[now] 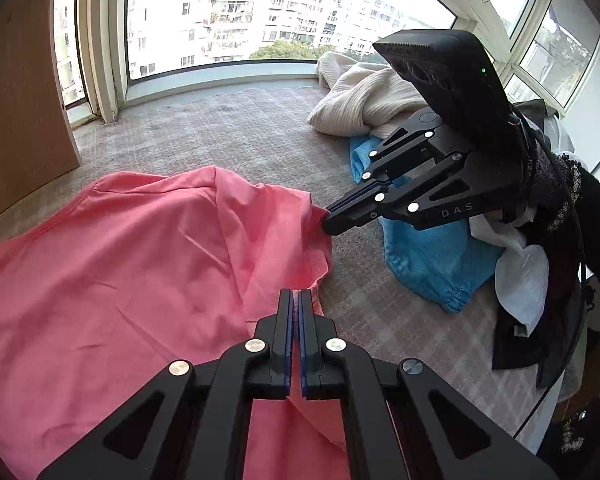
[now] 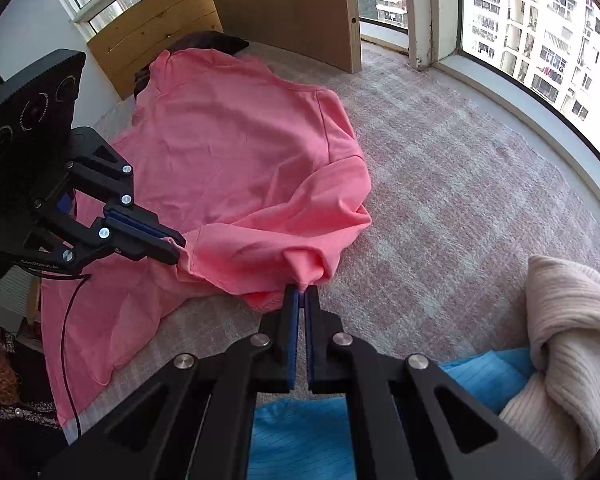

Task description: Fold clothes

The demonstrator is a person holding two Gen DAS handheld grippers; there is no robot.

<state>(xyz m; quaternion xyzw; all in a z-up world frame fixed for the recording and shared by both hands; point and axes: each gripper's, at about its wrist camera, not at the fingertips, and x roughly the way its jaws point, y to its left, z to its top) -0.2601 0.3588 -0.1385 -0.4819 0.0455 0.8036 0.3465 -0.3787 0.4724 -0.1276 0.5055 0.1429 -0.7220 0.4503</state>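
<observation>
Between my two tools, the pink shirt (image 2: pixel 236 152) lies spread on the carpet (image 2: pixel 460 184); left tool (image 1: pixel 296 294) and right tool (image 2: pixel 301 289) are each clamped on its near edge. Fold start, I'd say: next, lift both evenly and carry the edge forward across the shirt.

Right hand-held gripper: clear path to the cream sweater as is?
Probably not yet: the right hand-held gripper is shut on the pink shirt. The cream sweater lies uncovered beside it.

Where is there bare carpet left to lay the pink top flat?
Bare carpet runs between the pink top and the window sill. It is crowded by the cream sweater and blue garment.
</observation>
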